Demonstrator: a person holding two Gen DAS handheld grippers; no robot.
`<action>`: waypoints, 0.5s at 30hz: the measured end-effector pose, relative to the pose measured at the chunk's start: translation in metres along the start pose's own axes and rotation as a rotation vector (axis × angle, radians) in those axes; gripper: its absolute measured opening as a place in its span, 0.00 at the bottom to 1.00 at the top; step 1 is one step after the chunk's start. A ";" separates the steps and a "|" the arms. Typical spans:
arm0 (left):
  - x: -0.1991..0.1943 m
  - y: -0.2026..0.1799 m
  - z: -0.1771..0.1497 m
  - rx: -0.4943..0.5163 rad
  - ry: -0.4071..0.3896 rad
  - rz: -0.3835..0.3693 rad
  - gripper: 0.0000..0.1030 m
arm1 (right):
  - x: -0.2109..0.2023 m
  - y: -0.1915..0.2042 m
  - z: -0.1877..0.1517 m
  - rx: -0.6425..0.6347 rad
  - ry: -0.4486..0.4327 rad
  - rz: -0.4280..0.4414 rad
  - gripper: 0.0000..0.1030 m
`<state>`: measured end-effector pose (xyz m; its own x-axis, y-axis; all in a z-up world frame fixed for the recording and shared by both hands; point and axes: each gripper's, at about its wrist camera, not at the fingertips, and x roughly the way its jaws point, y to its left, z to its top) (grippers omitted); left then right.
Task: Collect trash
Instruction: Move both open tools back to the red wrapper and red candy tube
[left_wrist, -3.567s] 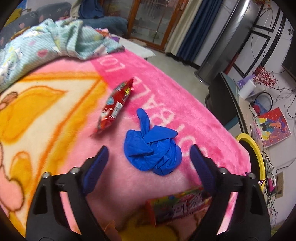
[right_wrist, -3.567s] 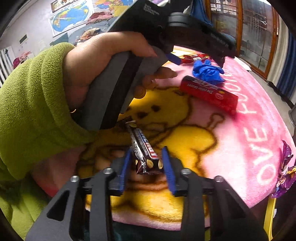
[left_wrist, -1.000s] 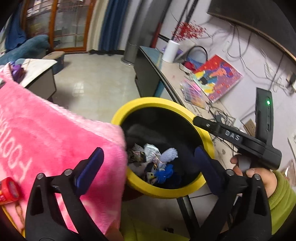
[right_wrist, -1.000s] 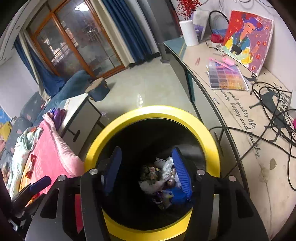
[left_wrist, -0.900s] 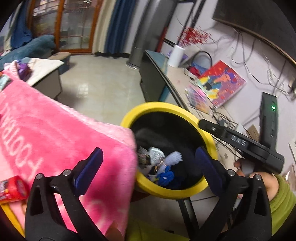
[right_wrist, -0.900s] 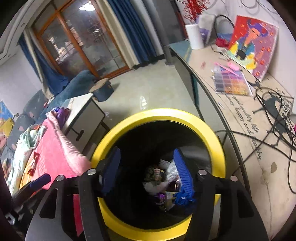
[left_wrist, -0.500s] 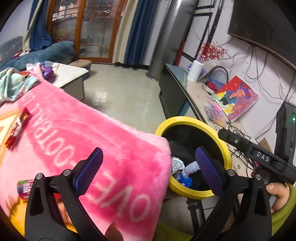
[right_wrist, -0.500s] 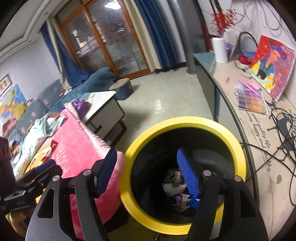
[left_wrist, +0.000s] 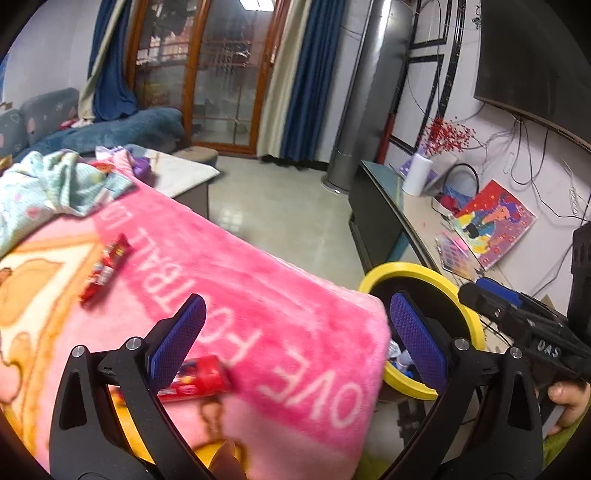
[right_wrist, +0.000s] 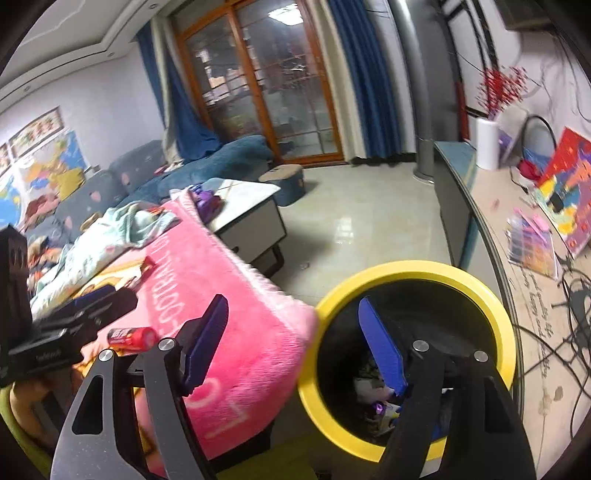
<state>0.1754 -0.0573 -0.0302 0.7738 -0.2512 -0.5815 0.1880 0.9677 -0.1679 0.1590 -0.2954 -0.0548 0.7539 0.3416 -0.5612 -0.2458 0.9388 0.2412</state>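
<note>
Left wrist view: pink blanket (left_wrist: 258, 295) fills the ground beneath and beyond the left gripper (left_wrist: 295, 328), its draped edge falling away just inside the right finger; open tiled floor (left_wrist: 295, 214) lies beyond that edge. Yellow-rimmed bin (left_wrist: 417, 267), beside the blanket's corner, stands behind the right finger, mouth up, with crumpled wrappers (left_wrist: 400, 360) in its dark bottom. Red tube wrapper (left_wrist: 199, 378) lies flat on the blanket just behind the left finger, long axis running across the view, one end hidden by the finger. Red snack packet (left_wrist: 105, 271) lies well beyond the left finger, long axis pointing away and slightly rightward. Fingers of the left gripper stand wide apart, nothing between them.

Right wrist view: right gripper (right_wrist: 295, 339) straddles the blanket corner and the bin rim (right_wrist: 495, 314); left finger over the blanket, right finger over the bin mouth. Its fingers have just been opening and stand apart, empty.
</note>
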 end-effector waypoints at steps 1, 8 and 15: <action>-0.002 0.002 0.000 -0.001 -0.005 0.006 0.89 | 0.000 0.003 0.000 -0.011 0.002 0.005 0.70; -0.017 0.034 0.001 -0.028 -0.040 0.074 0.89 | 0.010 0.047 -0.004 -0.136 0.023 0.051 0.74; -0.021 0.094 0.001 -0.125 -0.029 0.186 0.89 | 0.036 0.100 -0.013 -0.272 0.103 0.156 0.77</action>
<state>0.1770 0.0386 -0.0330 0.8058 -0.0663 -0.5885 -0.0346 0.9868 -0.1585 0.1536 -0.1884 -0.0610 0.6327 0.4715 -0.6144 -0.5174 0.8476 0.1177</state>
